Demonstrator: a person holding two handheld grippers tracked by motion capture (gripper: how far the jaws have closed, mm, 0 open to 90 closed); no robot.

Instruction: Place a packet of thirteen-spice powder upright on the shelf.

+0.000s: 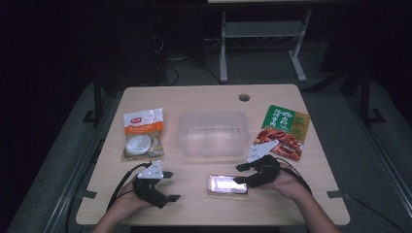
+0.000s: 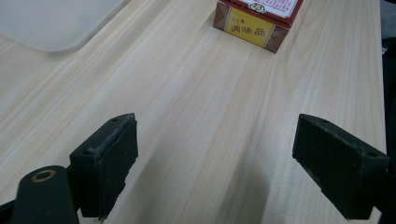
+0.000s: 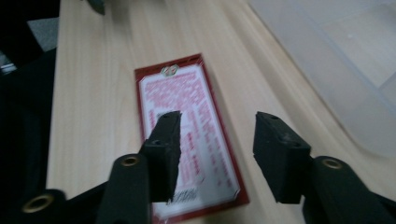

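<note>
Your right gripper [image 1: 241,174] stands half open over the red box [image 1: 228,185], gripping nothing. Your left gripper [image 1: 169,186] is wide open, empty, on the table [image 1: 204,99].

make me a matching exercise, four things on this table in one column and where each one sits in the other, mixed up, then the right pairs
Things:
1. clear plastic tub
2. white and orange pouch
3. green and red packet
4. flat red box

Places, as the high view shows them:
A. near edge, by the right gripper
B. left of the tub
C. middle of the table
D. right of the tub

Pairs: 1-C, 2-B, 3-D, 4-A
</note>
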